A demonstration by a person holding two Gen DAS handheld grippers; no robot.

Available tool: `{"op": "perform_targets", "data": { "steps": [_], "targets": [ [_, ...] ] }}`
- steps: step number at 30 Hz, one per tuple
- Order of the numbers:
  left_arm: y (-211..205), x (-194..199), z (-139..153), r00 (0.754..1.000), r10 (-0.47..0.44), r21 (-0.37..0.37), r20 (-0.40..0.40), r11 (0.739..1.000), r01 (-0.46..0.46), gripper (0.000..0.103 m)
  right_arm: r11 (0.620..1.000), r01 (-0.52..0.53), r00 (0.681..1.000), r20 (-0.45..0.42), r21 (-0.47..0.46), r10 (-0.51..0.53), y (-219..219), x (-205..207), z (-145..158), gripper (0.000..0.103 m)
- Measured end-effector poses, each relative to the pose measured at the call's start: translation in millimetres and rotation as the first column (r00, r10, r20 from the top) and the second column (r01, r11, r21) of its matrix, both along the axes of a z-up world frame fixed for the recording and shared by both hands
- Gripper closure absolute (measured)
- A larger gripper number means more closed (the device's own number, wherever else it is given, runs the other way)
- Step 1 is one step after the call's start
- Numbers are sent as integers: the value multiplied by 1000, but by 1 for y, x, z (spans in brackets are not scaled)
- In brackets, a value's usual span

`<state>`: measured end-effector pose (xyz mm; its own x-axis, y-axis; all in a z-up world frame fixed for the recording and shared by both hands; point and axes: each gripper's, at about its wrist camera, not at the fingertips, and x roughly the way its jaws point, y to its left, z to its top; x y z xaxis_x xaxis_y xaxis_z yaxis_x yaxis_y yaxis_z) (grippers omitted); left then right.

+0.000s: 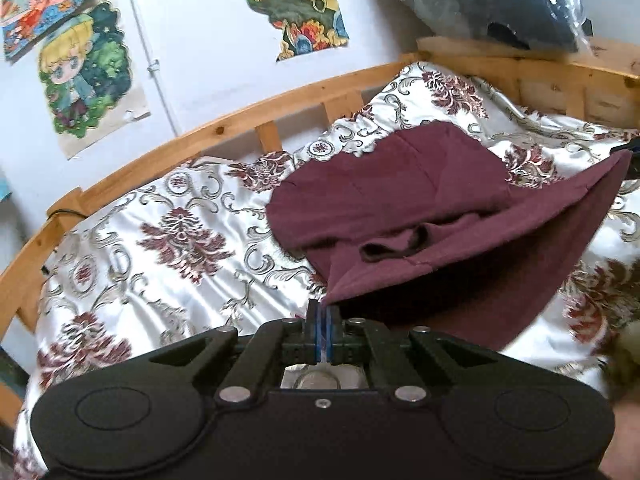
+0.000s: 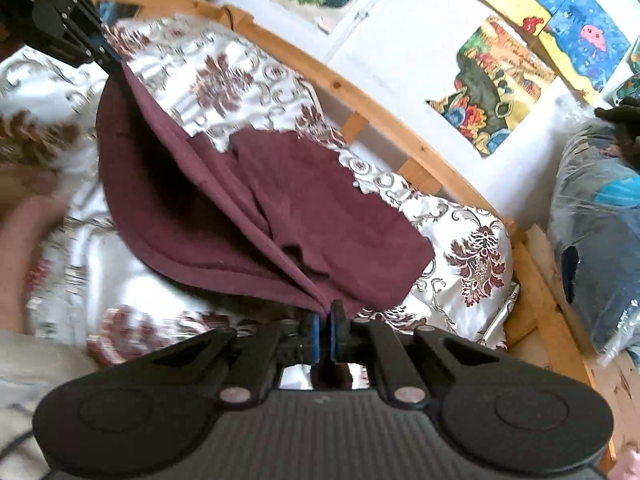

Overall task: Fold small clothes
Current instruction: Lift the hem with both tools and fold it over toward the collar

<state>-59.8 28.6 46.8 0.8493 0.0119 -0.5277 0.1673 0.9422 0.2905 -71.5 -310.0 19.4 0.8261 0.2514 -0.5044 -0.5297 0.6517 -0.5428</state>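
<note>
2 grippers each clamped a corner of the maroon garment point(image 1: 420, 208): the left gripper point(image 1: 322, 307) and the right gripper point(image 2: 325, 309). Its far part lay toward 12 o'clock on the patterned bedspread point(image 1: 160, 240).

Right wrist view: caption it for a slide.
Both grippers, right and left, pinch a maroon garment's edge above the bedspread.

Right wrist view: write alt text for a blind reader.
The right gripper is shut on the hem of a maroon garment, lifted above a floral bedspread. The left gripper pinches the hem's far end.
</note>
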Motion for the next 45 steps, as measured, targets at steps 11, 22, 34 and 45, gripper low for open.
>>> {"op": "perform_targets", "data": {
  "steps": [11,22,34,45],
  "targets": [
    [13,-9,-41,986,-47,-133,-162,991,26,100,1000,-6,997,-78,5,7,3,-32,-12,97],
    [48,25,-53,924,-213,-334,-317,937,101,39,1000,-9,984,-178,-30,3,1,-22,-31,96],
    [78,38,-54,853,-333,-461,-401,879,127,21,989,-57,966,-257,-137,20,9,-17,-47,96],
    [60,73,-95,822,-311,-533,-478,846,10,47,988,-53,968,-250,-147,14,9,-17,-49,96]
  ]
}}
